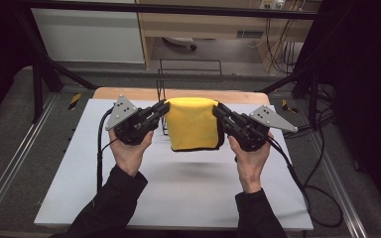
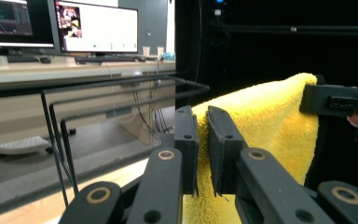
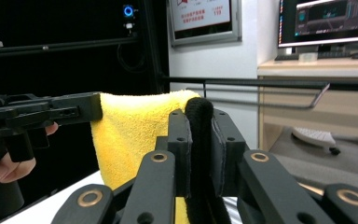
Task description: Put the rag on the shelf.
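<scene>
Both grippers, left (image 1: 159, 112) and right (image 1: 222, 113), are grasping the towel (image 1: 193, 124) by its top corners, hanging it above the desk (image 1: 178, 183) just before the rack (image 1: 191, 69) (keeping both corners level should drape it evenly).

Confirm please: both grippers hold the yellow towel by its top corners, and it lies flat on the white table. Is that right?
Not quite. The yellow towel does not lie flat; it hangs in the air above the white table, casting a shadow, as the high view shows. Both grippers do hold its top corners.
</scene>
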